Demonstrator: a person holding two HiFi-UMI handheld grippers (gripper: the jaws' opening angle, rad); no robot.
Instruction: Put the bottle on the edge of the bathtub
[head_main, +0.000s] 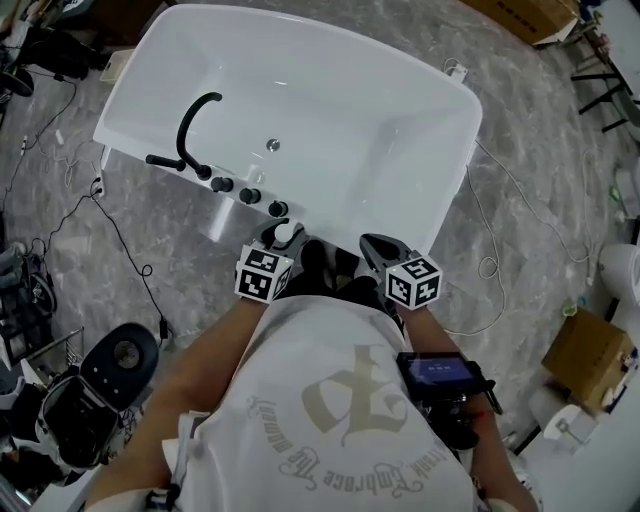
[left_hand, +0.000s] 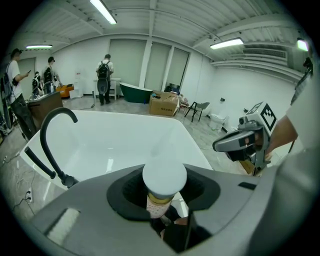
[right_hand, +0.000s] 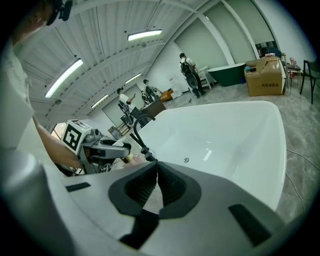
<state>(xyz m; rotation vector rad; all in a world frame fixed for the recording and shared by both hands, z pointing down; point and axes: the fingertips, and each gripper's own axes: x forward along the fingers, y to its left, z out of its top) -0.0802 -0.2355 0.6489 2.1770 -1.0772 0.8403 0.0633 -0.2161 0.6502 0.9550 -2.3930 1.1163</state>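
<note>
Grey stone floor, white bathtub (head_main: 455, 170) with a black faucet (head_main: 195, 125). Left gripper (left_hand: 162, 199) fingers clamp the bottle (left_hand: 164, 176), white cap poking up between them. Near tub rim sits just ahead of and below those fingers; bottle base is hidden, so contact is unclear. Right gripper (right_hand: 156, 167) fingers are pressed together with nothing between them. Judged: carry about done, set-down and release left.

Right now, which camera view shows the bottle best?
The left gripper view: the bottle shows white cap, gold band and patterned body, held in the left gripper. The head view shows only its white cap. In the right gripper view it is too small to tell.
</note>
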